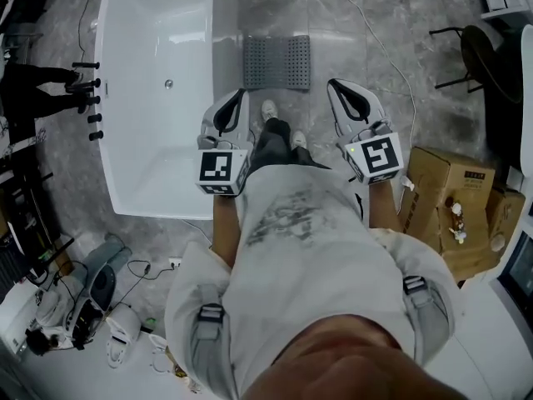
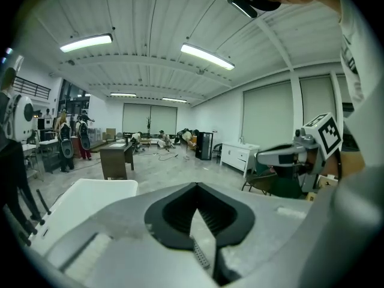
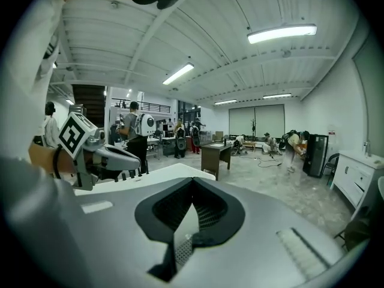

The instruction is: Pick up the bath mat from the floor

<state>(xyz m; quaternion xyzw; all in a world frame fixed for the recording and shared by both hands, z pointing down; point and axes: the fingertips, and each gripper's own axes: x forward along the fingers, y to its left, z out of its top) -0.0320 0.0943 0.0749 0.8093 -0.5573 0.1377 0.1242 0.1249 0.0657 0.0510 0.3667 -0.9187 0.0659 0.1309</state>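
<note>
The grey perforated bath mat [image 1: 276, 61] lies flat on the marble floor just right of the bathtub, ahead of the person's shoes. My left gripper [image 1: 242, 93] hovers short of the mat's near left corner, jaws shut and empty. Held level with it, my right gripper [image 1: 331, 83] sits off the mat's near right corner, also shut with nothing in it. In the left gripper view the closed jaws [image 2: 197, 186] fill the lower frame, and a sliver of the mat [image 2: 201, 260] shows through their gap. The right gripper view shows its closed jaws [image 3: 192, 180] the same way.
A white bathtub [image 1: 158, 98] stands at the left with black tap fittings [image 1: 90, 82] on its far side. Cardboard boxes [image 1: 454, 202] sit at the right, next to a dark chair [image 1: 487, 52]. A white cable [image 1: 375, 23] runs across the floor beyond the mat. Equipment clutters the lower left.
</note>
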